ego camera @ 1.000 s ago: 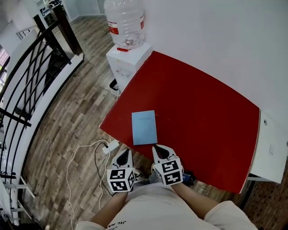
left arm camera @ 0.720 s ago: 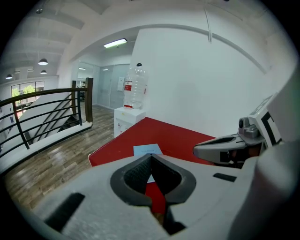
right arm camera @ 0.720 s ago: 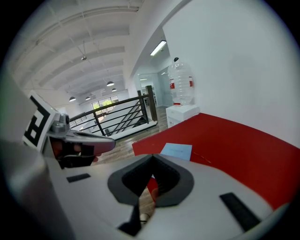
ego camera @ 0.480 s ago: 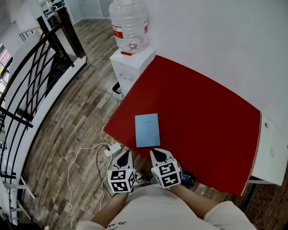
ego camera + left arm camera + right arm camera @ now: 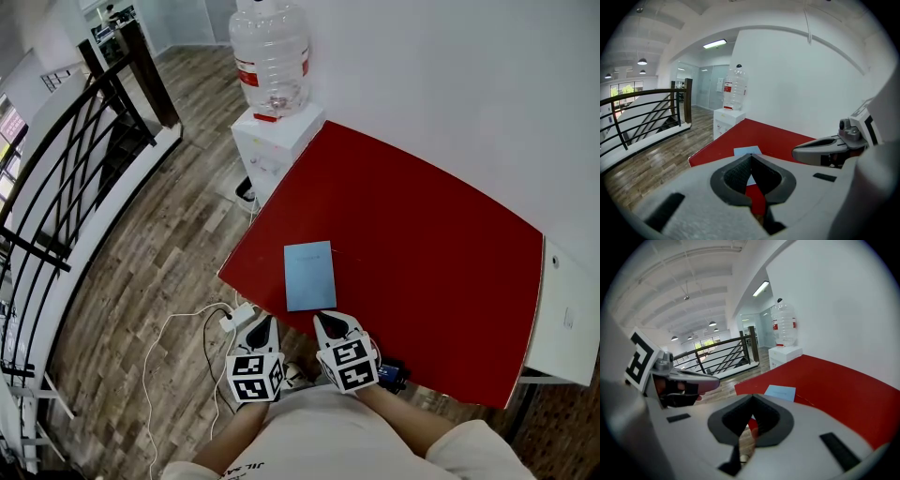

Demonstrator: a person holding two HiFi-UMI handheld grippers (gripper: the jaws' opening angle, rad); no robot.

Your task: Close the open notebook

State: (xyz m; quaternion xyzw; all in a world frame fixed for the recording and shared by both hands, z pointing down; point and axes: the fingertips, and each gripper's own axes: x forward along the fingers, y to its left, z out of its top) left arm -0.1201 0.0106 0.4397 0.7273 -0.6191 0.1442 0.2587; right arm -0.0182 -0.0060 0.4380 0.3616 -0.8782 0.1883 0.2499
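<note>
A thin light-blue notebook [image 5: 309,276] lies flat with its cover shut on the red table [image 5: 422,234], near the table's front-left edge. It also shows as a pale blue notebook [image 5: 746,151] ahead in the left gripper view and as a blue notebook [image 5: 780,392] ahead in the right gripper view. My left gripper [image 5: 262,324] hangs off the table's edge over the floor, jaws shut and empty. My right gripper [image 5: 327,320] is just short of the notebook's near edge, its tips together and empty. Neither touches the notebook.
A white water dispenser [image 5: 277,141] with a big clear bottle [image 5: 270,52] stands at the table's far left corner. A black railing [image 5: 66,187] runs along the left. A white cable and plug strip [image 5: 234,317] lie on the wooden floor. A white cabinet [image 5: 570,309] adjoins the table's right end.
The head view has shifted slightly, so everything sits a little lower and to the right in the picture. Both grippers and the notebook keep their places.
</note>
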